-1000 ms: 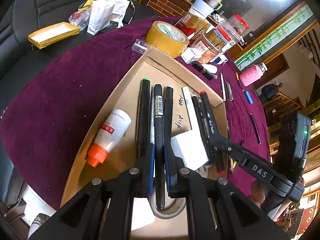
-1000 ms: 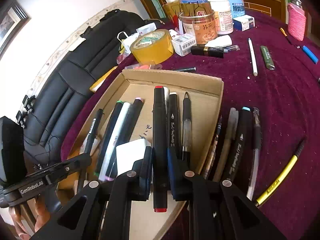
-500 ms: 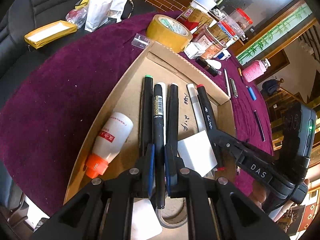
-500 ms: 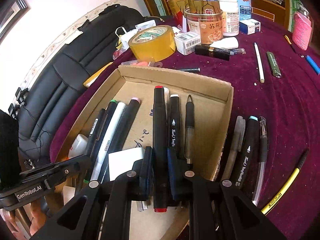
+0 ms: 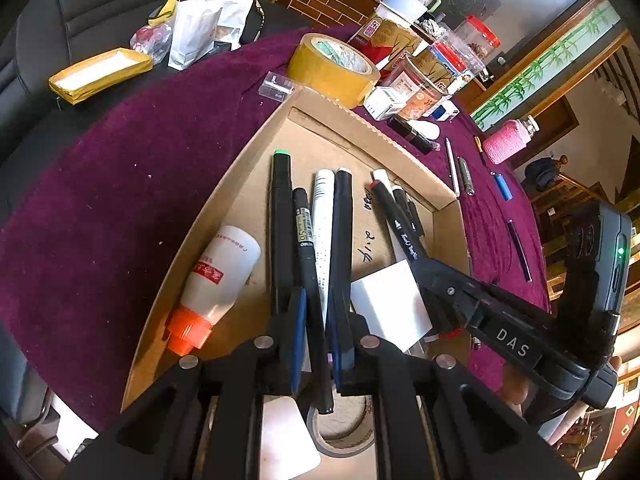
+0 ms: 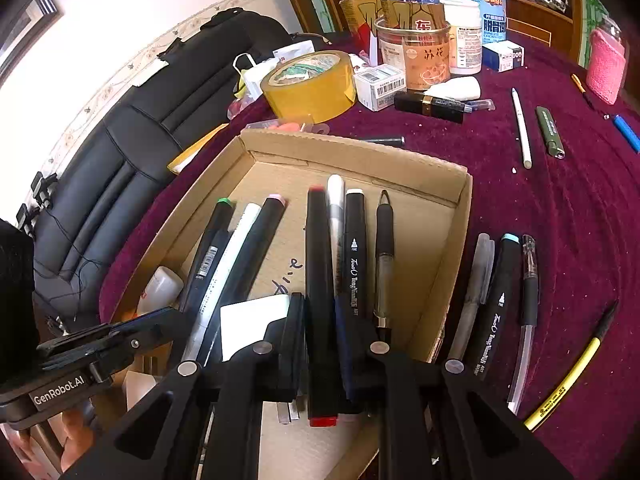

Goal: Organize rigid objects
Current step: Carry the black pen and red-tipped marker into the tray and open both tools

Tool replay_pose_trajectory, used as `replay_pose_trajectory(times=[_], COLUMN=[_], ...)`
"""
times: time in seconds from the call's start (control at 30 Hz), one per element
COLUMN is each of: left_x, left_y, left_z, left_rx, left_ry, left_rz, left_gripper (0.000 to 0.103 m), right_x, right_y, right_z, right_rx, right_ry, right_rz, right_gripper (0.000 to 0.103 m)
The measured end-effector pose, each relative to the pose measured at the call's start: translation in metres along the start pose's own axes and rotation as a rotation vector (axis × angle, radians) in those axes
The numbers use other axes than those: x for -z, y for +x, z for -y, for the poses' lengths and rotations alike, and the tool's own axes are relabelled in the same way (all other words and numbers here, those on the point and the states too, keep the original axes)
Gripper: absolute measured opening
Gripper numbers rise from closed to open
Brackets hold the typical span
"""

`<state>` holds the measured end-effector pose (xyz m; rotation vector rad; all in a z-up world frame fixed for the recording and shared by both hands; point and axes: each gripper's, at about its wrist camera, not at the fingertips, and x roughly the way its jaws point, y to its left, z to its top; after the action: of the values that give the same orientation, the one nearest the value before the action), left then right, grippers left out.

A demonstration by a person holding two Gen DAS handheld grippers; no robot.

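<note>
A purple cloth covers the table, dotted with pale crumbs. Beyond it stand a black leather sofa, a white wall and wood furniture. Far ahead of both tongs sit a tape roll, jars and small cartons; ahead and to the right of the right tongs lie a white pen and a green pen.

A shallow cardboard tray lies directly under both tongs, holding markers side by side, a white bottle with an orange cap left of the left tongs, and a white card between the two tools.

The left tongs are clenched on a slim black pen, barcode label showing, pointing forward over the tray. The right tongs grip a thick black marker, red at both ends, likewise over the tray. Just right of the tray, beside the right tongs, more pens lie on the cloth.
</note>
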<state>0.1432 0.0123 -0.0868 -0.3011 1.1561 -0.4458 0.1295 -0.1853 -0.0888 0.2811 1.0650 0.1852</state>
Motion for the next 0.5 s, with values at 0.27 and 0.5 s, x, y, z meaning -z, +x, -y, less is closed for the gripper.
replay_pose_trajectory(times=[0.27, 0.5], left_x=[0.005, 0.018], left_y=[-0.005, -0.023], left_z=[0.0, 0.027], left_rx=[0.006, 0.015], left_ry=[-0.011, 0.038], left_rz=[0.011, 0.058], left_gripper=[0.016, 0.038], right_x=[0.003, 0.014], right_y=[-0.009, -0.046], right_z=[0.004, 0.018], right_rx=[-0.034, -0.086], right_ry=[0.016, 0.046], right_rz=[0.011, 0.059], right_gripper=[0.028, 0.032])
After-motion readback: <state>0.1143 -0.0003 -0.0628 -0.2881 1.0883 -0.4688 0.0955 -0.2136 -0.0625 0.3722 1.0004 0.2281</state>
